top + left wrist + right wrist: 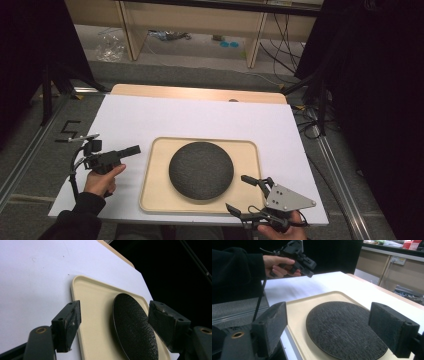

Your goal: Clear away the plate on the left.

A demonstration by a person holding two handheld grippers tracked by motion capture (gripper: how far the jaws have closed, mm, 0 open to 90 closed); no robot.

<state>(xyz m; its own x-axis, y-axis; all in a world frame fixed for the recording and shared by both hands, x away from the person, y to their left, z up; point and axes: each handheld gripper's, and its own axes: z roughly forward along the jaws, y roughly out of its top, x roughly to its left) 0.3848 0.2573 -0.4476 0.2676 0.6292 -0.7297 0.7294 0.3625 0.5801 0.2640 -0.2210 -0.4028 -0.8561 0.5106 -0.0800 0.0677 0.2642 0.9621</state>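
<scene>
From above, the dark round plate [201, 170] sits centred on the beige tray [150, 192] on your counter [210, 117]. Your left gripper [134, 149] and right gripper [244, 192] flank the tray, both released, holding nothing.

Left gripper view: plate [136, 327] lies ahead, apart from the jaws.

Right gripper view: plate [343, 327] looks stiff, rough-surfaced, probably breakable; take its rim.

We see a surface [150, 90] of pale wood, nearly all of it under a white sheet [200, 120] that leaves a bare strip along the far edge. Directly on the sheet lies a cream tray [152, 190], set toward the near edge and about midway between the left and right edges. The sheet around it is bare.
</scene>
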